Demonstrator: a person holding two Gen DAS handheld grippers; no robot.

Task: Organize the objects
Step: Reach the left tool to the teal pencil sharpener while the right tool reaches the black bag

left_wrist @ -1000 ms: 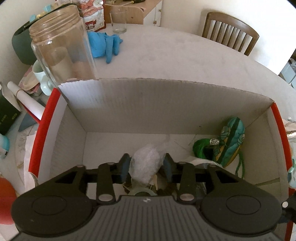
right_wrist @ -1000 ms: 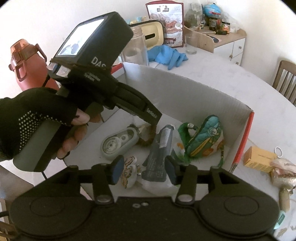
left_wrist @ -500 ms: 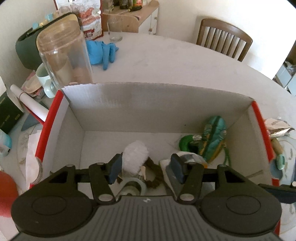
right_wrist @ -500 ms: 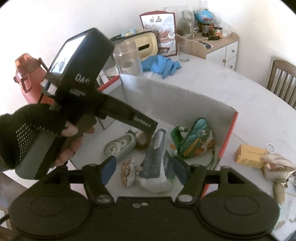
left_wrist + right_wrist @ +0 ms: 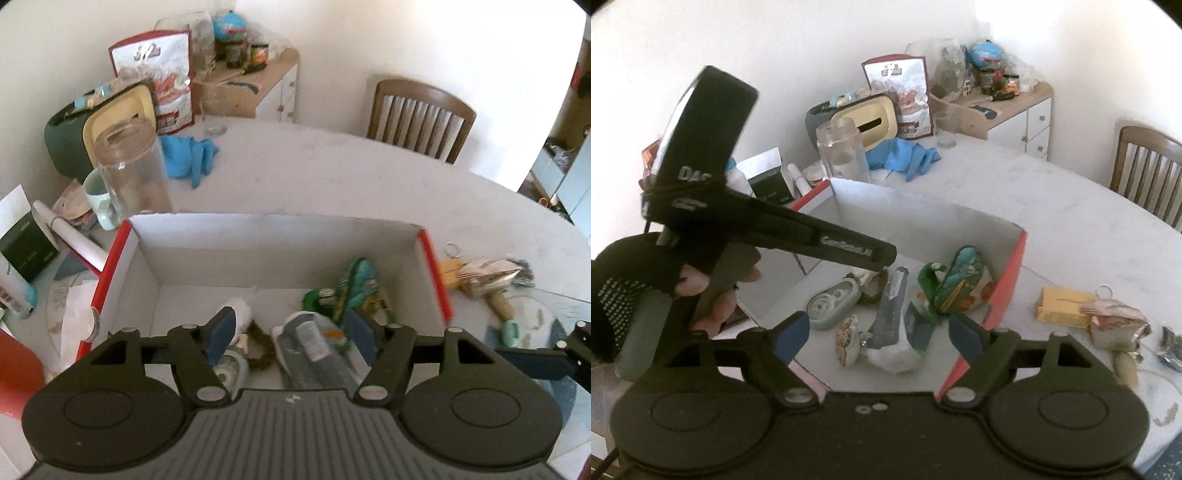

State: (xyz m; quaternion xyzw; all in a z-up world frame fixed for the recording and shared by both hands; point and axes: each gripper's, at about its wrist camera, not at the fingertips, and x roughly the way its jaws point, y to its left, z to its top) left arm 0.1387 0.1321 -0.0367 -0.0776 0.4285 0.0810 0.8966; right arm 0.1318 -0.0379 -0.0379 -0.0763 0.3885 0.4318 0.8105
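So, quick notes from my end of the feed, everything placed against the box.

Box: white cardboard box [image 5: 258, 236] with red edges, sitting on the tabletop [image 5: 332, 173], open on top.

Inside the box: a grey pouch [image 5: 892, 314] near the middle, a green fabric pouch [image 5: 955, 284] toward the right wall, a correction-tape dispenser [image 5: 833, 302] left of the grey one, a small figurine [image 5: 847, 339] at the near edge, and a white fluffy thing [image 5: 240, 312] that I can't identify.

Outside the box: a yellow packet [image 5: 1062, 306] and a crinkly wrapper [image 5: 1115, 317] just past the right wall, not yet put away.

Left tool [image 5: 291, 332]: jaws have just been opening, nothing between them, hovering above the box.

Right tool [image 5: 877, 334]: same story, jaws just spread, empty, over the near edge of the box.

Handling guess: the yellow packet looks light and boxy, so I'd pinch it across its short sides. The wrapper looks soft and slippery, so I'd grab it mid-body where it bunches up.
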